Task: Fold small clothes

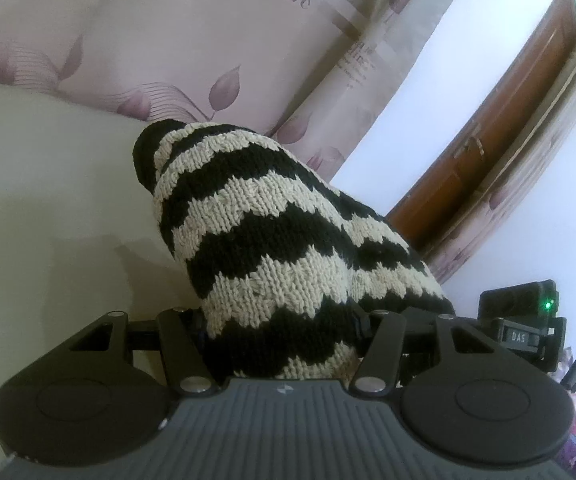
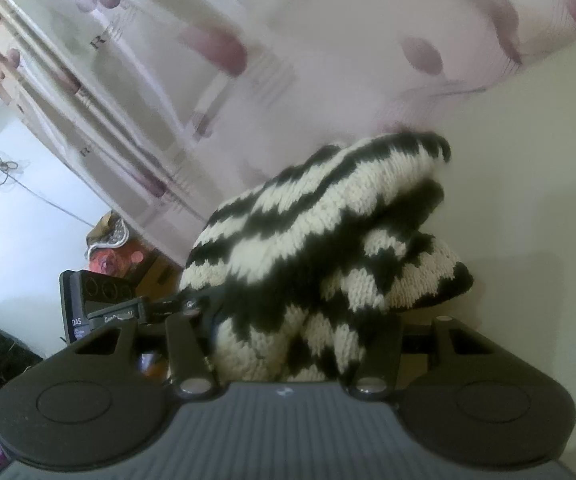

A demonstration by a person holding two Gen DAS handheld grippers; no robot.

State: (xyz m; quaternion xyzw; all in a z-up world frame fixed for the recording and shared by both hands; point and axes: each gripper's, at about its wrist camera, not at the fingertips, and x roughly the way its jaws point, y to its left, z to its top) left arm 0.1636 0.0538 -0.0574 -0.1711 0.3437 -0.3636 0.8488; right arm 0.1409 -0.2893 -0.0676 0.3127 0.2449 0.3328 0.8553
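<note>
Both jaws clamped on striped knit (image 1: pixel 272 236), bunched between

Left gripper (image 1: pixel 284 344), right gripper (image 2: pixel 284 344) (both clamped).

Soft daylight, fisheye bending at edges; right wrist view motion-blurred, left sharp.

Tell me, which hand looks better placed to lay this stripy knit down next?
Probably neither: the left gripper and right gripper both clamp the striped knit, bunched above the pale surface.
</note>
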